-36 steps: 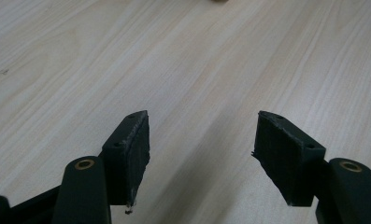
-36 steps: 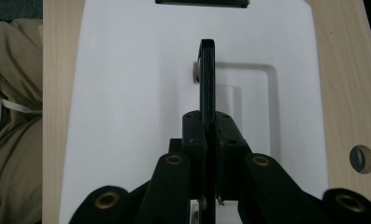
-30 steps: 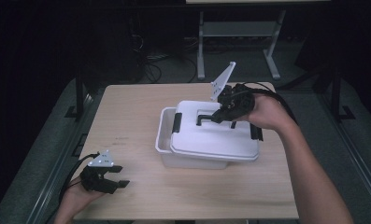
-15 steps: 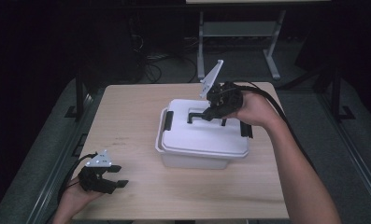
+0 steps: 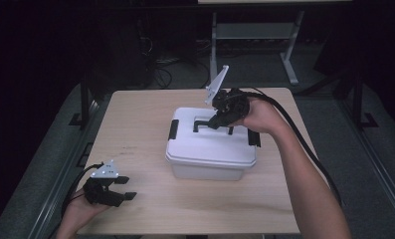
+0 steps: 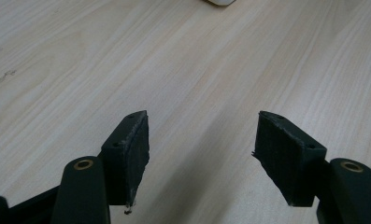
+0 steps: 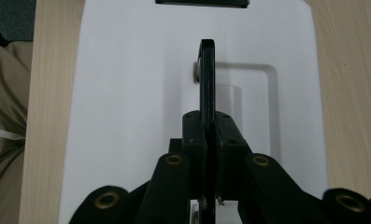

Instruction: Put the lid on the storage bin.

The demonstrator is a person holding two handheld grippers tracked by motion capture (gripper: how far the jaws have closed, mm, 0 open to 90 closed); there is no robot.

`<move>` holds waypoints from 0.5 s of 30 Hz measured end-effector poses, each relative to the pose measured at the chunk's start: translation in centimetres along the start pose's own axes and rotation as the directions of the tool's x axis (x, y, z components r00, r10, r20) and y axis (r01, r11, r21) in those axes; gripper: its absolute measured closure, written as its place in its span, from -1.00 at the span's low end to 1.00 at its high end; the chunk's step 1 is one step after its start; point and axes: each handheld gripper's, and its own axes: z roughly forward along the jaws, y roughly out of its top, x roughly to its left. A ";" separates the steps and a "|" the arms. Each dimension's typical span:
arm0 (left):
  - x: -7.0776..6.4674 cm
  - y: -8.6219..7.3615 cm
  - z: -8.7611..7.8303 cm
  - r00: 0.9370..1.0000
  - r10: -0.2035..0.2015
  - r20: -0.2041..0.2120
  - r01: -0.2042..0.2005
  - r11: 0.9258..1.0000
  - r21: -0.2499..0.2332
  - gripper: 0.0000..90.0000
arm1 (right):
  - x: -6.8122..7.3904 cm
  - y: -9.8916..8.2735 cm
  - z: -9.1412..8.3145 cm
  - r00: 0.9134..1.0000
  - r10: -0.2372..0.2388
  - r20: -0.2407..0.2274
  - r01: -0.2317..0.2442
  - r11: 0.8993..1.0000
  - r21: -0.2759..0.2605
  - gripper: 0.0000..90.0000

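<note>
Right hand-held gripper point(image 5: 216, 121) on box handle point(image 7: 207, 74)

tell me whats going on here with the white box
A person works at a wooden table with a hand-held gripper in each hand. The right hand-held gripper is shut on the black handle of a white lidded box, which stands upright from the lid. The left hand-held gripper sits open near the table's front edge, holding nothing.

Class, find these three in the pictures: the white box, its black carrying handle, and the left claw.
white box point(image 5: 205, 167), high view, on its front wall.
black carrying handle point(image 7: 207, 79), right gripper view, on the raised bar ahead of the shut pads.
left claw point(image 6: 202, 156), left gripper view, midway between its open tips.
</note>
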 end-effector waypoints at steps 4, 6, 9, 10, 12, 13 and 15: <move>0.0 0.0 0.0 1.000 -0.003 0.005 0.003 1.000 -0.002 -0.23 | -0.2 0.3 0.4 1.000 -0.007 -0.005 0.007 1.000 -0.002 0.88; 0.0 0.0 0.0 1.000 -0.002 0.007 0.002 1.000 -0.002 -0.23 | -0.3 0.5 0.6 1.000 -0.006 -0.008 0.006 1.000 0.004 0.88; 0.0 0.0 0.1 1.000 -0.004 0.007 0.004 1.000 -0.002 -0.23 | -0.5 0.7 0.9 1.000 -0.010 -0.010 0.010 1.000 0.007 0.88; 0.0 0.0 0.0 1.000 -0.004 0.007 0.004 1.000 -0.002 -0.23 | -0.6 0.8 1.0 1.000 -0.008 -0.009 0.008 1.000 0.008 0.88; 0.0 -0.1 0.0 1.000 -0.005 0.008 0.005 1.000 -0.005 -0.23 | -0.7 0.8 1.3 1.000 -0.007 -0.012 0.007 1.000 0.008 0.88; 0.0 -0.1 0.1 1.000 -0.007 0.007 0.007 1.000 -0.006 -0.23 | -0.8 0.8 1.4 1.000 -0.008 -0.014 0.008 1.000 0.006 0.88; 0.1 -0.2 0.0 1.000 -0.009 0.007 0.009 1.000 -0.006 -0.23 | -0.9 0.8 1.6 1.000 -0.005 -0.014 0.005 1.000 0.014 0.88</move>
